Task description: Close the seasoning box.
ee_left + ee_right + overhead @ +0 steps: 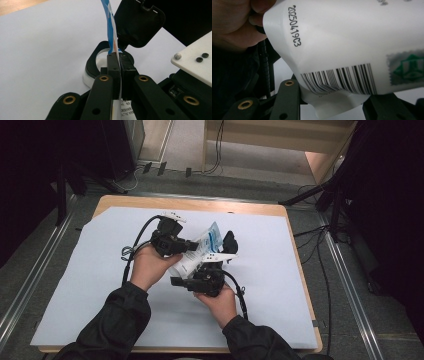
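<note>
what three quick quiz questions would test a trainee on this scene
1. True or false: the left gripper is shut on the packet.
2. What is printed on the packet beside the date code? A) a barcode B) a face C) a map
3. What covers the table under the hands?

Key:
1. True; its jaws pinch the packet's thin edge.
2. A, the barcode.
3. A white sheet.

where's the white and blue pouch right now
In the high view the pouch is above the table's middle, between both claws: the left claw pinches its edge and the right claw holds it.
</note>
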A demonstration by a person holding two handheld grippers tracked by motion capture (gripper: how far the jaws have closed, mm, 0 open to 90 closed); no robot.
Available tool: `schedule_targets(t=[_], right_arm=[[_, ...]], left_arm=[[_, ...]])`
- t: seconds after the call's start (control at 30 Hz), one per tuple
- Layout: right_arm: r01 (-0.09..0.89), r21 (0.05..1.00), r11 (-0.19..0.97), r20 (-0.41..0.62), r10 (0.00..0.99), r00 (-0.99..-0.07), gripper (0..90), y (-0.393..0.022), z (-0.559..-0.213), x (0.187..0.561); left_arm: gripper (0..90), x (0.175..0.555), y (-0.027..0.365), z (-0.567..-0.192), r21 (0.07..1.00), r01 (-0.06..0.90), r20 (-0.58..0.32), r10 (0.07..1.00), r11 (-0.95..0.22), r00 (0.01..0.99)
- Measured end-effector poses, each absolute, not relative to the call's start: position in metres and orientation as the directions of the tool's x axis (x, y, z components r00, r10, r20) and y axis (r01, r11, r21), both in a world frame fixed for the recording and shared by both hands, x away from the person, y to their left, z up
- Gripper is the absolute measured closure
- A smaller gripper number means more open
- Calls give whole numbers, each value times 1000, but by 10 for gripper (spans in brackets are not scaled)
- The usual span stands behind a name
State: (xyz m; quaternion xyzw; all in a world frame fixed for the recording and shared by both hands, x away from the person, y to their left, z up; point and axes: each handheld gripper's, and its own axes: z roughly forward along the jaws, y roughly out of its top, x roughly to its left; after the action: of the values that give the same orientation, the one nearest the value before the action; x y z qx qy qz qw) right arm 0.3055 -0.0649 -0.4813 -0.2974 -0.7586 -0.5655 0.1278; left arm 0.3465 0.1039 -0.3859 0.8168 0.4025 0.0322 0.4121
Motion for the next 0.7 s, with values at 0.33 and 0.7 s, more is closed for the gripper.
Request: schedule_targets(t=[0.33,0.7], right_arm=[[594,783,185,530,299,-793,630,-65,-481,306],[594,782,185,535,288,-794,630,-65,-481,306]], left_arm=[[900,346,104,-386,700,630,-279,684,-336,675],[900,346,104,-384,698,629,-272,686,-342,675]])
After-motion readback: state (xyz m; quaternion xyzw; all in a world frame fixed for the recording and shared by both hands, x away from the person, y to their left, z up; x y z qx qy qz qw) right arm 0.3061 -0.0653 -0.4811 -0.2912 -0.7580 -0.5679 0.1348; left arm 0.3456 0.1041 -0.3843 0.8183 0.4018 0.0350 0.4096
